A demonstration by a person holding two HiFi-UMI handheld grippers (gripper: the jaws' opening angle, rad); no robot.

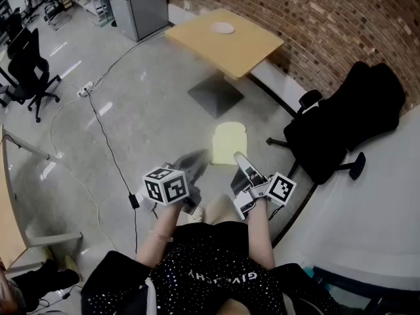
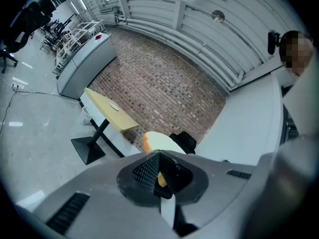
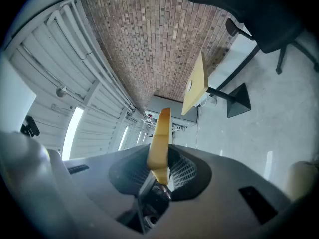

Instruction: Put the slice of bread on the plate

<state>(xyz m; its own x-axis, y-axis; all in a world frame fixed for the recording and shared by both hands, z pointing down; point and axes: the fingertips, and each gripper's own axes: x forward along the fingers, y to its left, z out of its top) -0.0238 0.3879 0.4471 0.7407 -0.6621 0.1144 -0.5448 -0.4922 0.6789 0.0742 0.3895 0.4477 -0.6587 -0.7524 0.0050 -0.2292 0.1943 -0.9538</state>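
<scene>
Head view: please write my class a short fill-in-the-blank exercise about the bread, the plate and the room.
1. The right gripper is shut on a slice of ____.
2. The plate lies on the wooden ____.
3. The wall behind that plate is built of ____.
Missing words: bread; table; brick.

The slice of bread [image 1: 230, 138] is pale yellow with a tan-orange crust, and the plate [image 1: 222, 27] is white on a light yellow-brown tabletop [image 1: 246, 48]. The brick wall [image 1: 328, 18] is red-brown with pale joints, the floor [image 1: 131, 110] is grey, and the chair [image 1: 348, 120] is black.
</scene>
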